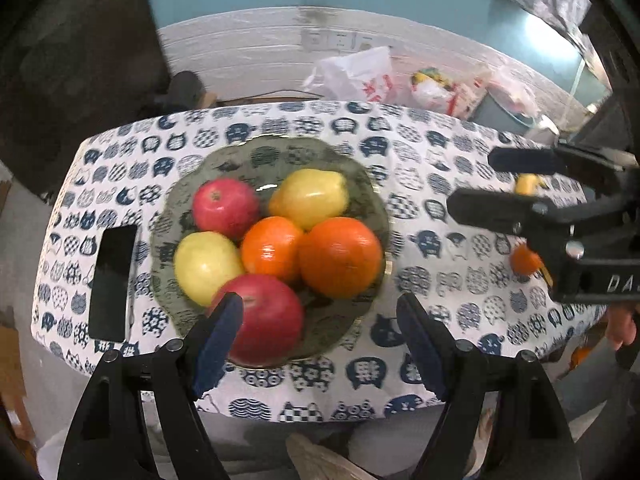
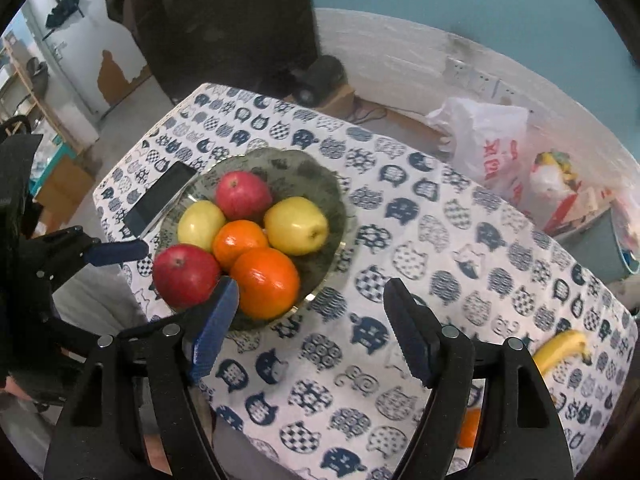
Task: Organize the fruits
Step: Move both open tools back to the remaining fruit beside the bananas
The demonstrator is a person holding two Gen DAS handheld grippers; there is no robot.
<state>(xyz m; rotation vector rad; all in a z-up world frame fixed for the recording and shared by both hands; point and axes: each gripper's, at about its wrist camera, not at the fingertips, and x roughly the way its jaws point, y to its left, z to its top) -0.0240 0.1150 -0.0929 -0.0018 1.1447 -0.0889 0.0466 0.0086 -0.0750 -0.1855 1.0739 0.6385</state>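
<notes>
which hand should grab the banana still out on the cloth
Right, probably. The banana lies just beside the open right gripper, while the left gripper hangs over the fruit plate.

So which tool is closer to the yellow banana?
The right tool. The yellow banana lies on the cat-print tablecloth just beside its fingers. The left tool hovers by the green plate of fruit, farther away.
</notes>
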